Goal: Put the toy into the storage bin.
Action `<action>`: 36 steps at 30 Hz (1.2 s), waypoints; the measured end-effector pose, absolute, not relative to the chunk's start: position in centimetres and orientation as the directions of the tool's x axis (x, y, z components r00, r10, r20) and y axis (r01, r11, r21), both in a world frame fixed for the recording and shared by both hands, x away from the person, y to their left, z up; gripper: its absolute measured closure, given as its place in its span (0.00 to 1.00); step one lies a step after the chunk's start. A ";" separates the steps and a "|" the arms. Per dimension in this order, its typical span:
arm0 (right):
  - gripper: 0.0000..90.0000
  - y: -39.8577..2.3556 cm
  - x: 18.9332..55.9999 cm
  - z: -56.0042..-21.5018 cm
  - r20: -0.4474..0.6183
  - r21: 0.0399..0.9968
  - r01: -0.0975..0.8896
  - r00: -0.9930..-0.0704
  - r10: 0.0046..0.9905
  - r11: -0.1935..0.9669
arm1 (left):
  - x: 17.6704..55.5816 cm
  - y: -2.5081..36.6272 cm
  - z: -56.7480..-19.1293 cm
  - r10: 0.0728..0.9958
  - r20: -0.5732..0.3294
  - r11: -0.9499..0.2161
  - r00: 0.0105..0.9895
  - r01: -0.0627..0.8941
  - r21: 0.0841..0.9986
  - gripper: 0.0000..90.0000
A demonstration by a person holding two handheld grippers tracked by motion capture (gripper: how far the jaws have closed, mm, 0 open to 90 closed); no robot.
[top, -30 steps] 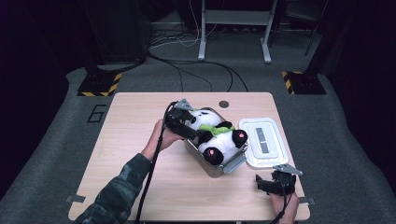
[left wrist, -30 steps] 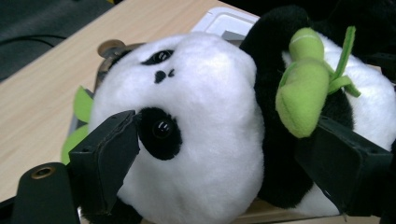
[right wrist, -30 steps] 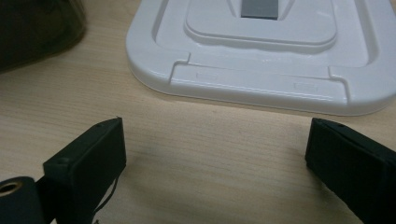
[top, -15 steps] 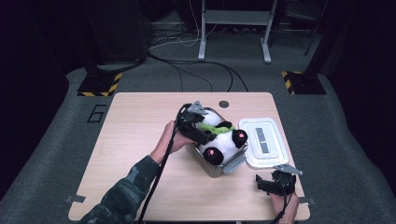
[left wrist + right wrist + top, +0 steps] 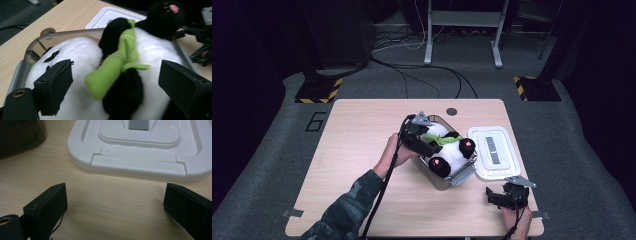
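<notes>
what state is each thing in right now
panda: lying in the bin, feet sticking over the rim
bin: uncovered, panda inside
lid: off, flat on the table beside the bin
left gripper: open over the panda, pads not pressing it
right gripper: open, nothing between the jaws, facing the lid

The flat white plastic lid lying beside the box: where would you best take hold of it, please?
Probably at the near short edge of the flat white plastic lid, coming in level from the right gripper side: its stepped rim faces the open jaws and gives them a thin lip to pinch.
</notes>
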State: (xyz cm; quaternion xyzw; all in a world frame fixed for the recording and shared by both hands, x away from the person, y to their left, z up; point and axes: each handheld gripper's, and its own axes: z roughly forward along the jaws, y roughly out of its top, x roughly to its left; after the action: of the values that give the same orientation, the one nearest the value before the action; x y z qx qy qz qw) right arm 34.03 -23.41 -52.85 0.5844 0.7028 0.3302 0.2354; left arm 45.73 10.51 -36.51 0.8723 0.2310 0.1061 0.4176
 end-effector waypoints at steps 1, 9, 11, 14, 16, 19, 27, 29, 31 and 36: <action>0.05 -23.4 34.0 -52.9 0.055 0.739 0.666 -0.206 0.977 0.099 | 45.4 10.7 -36.3 0.486 -0.013 -0.542 0.874 0.313 0.780 0.13; 0.05 -23.4 34.0 -52.9 0.053 0.739 0.667 -0.204 0.978 0.099 | 43.5 10.6 -35.6 0.455 0.010 -0.565 0.890 0.280 0.776 0.11; 0.05 -23.4 34.0 -52.9 0.053 0.739 0.667 -0.203 0.978 0.098 | 43.3 10.5 -35.7 0.461 0.026 -0.570 0.887 0.273 0.775 0.10; 0.05 -23.4 34.0 -52.9 0.054 0.739 0.667 -0.203 0.978 0.097 | 43.1 10.3 -35.7 0.468 0.040 -0.578 0.883 0.271 0.770 0.10; 0.05 -23.4 34.0 -52.9 0.054 0.739 0.666 -0.203 0.978 0.098 | 43.0 10.1 -35.9 0.473 0.051 -0.587 0.879 0.272 0.763 0.09; 0.05 -23.4 34.0 -52.9 0.056 0.739 0.666 -0.204 0.977 0.097 | 43.0 9.8 -36.4 0.480 0.070 -0.601 0.875 0.269 0.753 0.09; 0.05 -23.4 34.0 -52.9 0.055 0.740 0.665 -0.205 0.977 0.098 | 43.5 9.3 -38.1 0.501 0.074 -0.612 0.862 0.293 0.734 0.08; 0.05 -23.5 34.0 -52.9 0.054 0.740 0.665 -0.205 0.977 0.098 | 43.5 9.5 -37.7 0.508 0.062 -0.590 0.859 0.294 0.752 0.08; 0.05 -23.4 34.0 -52.9 0.055 0.740 0.665 -0.205 0.977 0.098 | 43.7 9.4 -37.4 0.503 0.070 -0.605 0.862 0.292 0.741 0.09; 0.05 -23.5 34.0 -52.9 0.055 0.740 0.666 -0.205 0.977 0.098 | 44.4 8.1 -37.7 0.500 0.085 -0.638 0.862 0.301 0.709 0.10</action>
State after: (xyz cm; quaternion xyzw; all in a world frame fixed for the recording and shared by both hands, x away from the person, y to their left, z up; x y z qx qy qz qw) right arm 34.03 -23.46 -52.85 0.5848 0.7023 0.3304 0.2359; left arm 44.36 8.08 -37.71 0.8945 0.2240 0.1379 0.3616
